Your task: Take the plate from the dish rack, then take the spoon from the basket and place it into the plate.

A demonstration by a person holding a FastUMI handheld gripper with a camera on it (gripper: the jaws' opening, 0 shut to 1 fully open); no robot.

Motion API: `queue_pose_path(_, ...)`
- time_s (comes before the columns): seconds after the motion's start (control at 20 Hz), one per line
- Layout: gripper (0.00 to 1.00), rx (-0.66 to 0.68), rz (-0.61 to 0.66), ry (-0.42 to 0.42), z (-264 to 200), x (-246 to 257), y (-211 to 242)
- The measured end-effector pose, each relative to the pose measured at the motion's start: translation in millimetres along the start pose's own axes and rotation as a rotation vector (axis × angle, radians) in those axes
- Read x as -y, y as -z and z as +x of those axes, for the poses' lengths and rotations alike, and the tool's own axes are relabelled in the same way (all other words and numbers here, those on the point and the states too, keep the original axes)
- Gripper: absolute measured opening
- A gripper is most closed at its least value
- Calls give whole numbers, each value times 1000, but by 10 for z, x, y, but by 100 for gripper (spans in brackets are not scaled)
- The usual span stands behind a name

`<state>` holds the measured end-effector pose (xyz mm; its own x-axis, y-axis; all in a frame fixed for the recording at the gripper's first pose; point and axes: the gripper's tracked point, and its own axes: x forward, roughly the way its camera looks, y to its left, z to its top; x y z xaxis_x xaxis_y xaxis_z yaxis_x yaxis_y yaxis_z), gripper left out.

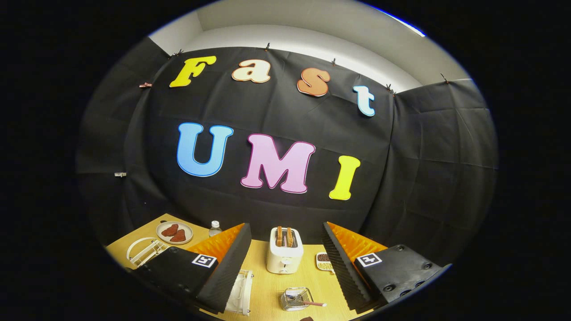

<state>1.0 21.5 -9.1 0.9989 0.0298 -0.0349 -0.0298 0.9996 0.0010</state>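
My gripper (285,225) is open wide and held above the wooden table (267,285), with nothing between its fingers. Below the left finger (223,263) stands a white dish rack (240,292), partly hidden by that finger; I cannot make out the plate in it. A small wire basket (295,298) sits on the table between the fingers, close to me. The spoon (312,304) lies in the basket, its pinkish handle sticking out towards the right finger (345,263).
A white toaster (284,256) with two slices of bread stands just ahead between the fingers. A small dish of beans (324,261) is to its right. Far left are a plate with red pieces (174,232), a water bottle (215,228) and a white wire rack (143,250).
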Motion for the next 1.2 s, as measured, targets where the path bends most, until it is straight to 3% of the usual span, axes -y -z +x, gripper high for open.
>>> queue_pose_path(0.3,97,-18,5,-20,12,-103,47)
queue_pose_path(0.5,98,-84,45,-90,102,-355,151)
queue_pose_path(0.7,97,-232,47,-208,200,-838,492)
queue_pose_path(0.95,97,-482,45,-293,320,-1370,1156)
queue_pose_path(1.2,94,-697,42,-276,386,-1710,1937)
